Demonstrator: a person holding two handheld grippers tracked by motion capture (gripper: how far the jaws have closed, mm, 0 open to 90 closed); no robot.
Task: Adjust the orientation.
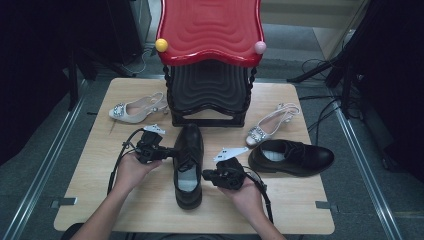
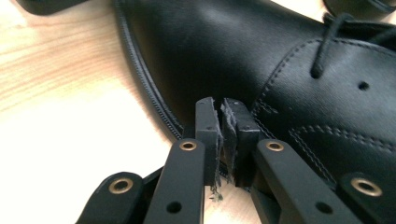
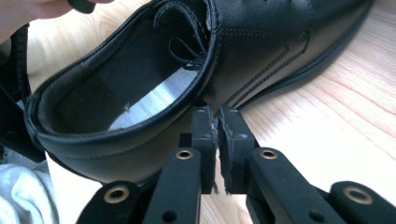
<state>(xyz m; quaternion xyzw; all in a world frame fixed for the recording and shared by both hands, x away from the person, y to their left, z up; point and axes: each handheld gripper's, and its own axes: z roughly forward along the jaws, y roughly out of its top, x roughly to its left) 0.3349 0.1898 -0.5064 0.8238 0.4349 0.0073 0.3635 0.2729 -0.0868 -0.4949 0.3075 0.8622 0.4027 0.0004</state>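
Nearly together, both grippers' pads hold nothing. The left gripper (image 2: 222,109) tips touch the black shoe (image 2: 261,51) upper; the right gripper (image 3: 217,116) tips meet its side.

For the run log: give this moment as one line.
left gripper: shut, against black shoe | right gripper: shut, against its side | nothing gripped

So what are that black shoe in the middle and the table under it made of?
The black shoe looks like smooth leather or imitation leather: soft sheen, stitched seams, punched holes, thin laces. Which of the two, the look leaves open. The table looks like pale wood or wood-look laminate, with visible grain lines and a matte finish.
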